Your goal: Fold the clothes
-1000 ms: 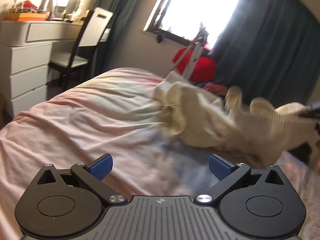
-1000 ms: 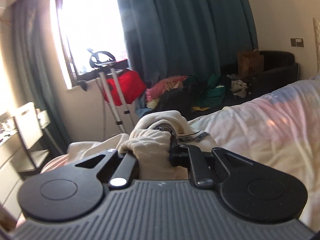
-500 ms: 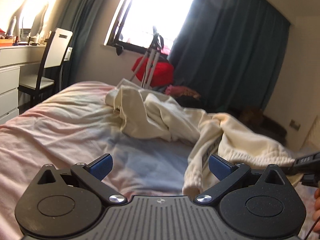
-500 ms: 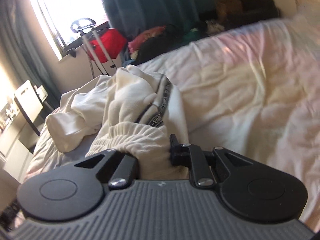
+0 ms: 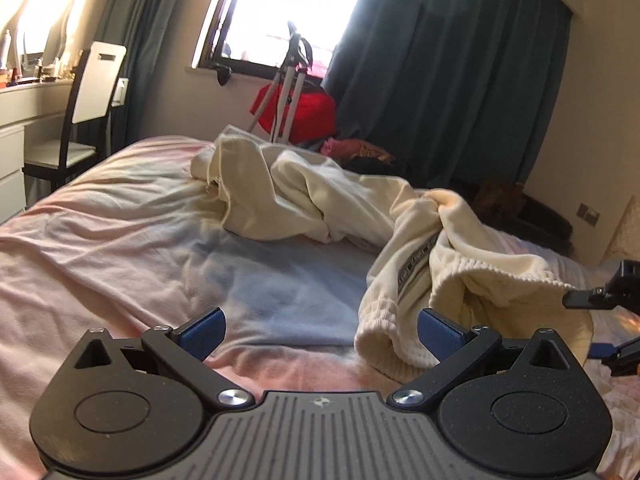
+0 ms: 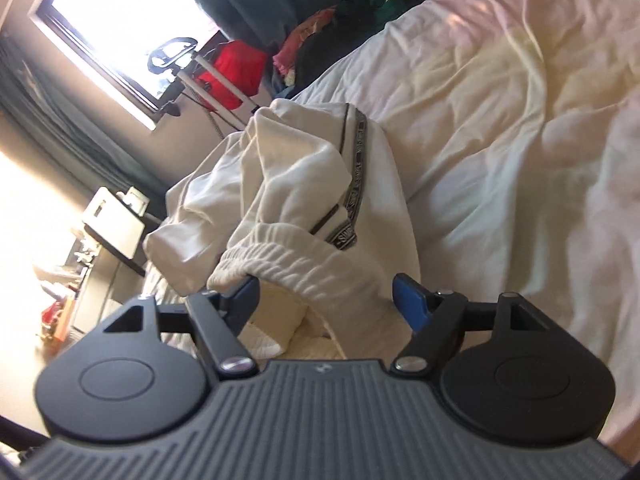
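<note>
Since right tongs sprang wide, releasing waistband, cream trousers lie crumpled on bed; left tongs wide, empty; spreading needed.

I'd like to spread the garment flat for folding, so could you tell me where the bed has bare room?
The bed sheet is bare from the left gripper out to the chair-side edge. It is crowded where the cream garment lies heaped toward the window and around the right gripper.

Black grippers: ribbed grey bodies, round side discs, silver screws, blue-padded jaws.
</note>
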`<state>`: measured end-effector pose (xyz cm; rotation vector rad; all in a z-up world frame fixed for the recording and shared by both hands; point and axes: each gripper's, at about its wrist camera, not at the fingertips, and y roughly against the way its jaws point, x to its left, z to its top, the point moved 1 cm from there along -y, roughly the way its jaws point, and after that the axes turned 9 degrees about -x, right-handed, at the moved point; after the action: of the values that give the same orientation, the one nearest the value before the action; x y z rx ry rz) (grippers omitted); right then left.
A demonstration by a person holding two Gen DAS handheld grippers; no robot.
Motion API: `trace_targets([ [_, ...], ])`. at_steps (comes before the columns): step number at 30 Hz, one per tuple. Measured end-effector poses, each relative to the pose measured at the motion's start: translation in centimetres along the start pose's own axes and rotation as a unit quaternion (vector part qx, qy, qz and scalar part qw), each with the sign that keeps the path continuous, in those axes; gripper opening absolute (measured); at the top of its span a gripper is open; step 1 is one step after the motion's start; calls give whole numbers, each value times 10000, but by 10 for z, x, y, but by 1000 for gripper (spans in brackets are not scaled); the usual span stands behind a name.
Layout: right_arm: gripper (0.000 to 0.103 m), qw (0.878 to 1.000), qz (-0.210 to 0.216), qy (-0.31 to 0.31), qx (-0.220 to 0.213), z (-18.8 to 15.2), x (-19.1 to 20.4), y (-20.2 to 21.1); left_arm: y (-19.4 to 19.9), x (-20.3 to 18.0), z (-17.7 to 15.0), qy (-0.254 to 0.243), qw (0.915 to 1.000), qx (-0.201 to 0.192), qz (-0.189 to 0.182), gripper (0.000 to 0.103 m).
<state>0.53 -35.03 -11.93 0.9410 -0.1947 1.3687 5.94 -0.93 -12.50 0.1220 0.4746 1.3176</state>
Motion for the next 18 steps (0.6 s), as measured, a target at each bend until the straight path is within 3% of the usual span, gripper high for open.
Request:
trace_targets([
  [8, 77, 9927, -331, -427, -1076, 15, -11, 26, -50, -2, -5, 667, 9960, 299, -513, 102],
  [12, 77, 9887, -755, -733, -1068, 15, -29, 12, -81, -4, -6, 1152, 9892, 450, -792, 102],
  [14, 76, 9890, -855, -813, -888, 12, -35, -1, -84, -3, -3, 1200, 9888, 436, -772, 96],
  [17, 76, 9904, -881, -822, -680, 8, -37, -18, -86, -2, 3, 1219, 9891, 386, -727, 69],
  [18, 77, 9910, -861, -807, -637, 7, -36, -22, -87, -2, 4, 1225, 9892, 369, -712, 52],
])
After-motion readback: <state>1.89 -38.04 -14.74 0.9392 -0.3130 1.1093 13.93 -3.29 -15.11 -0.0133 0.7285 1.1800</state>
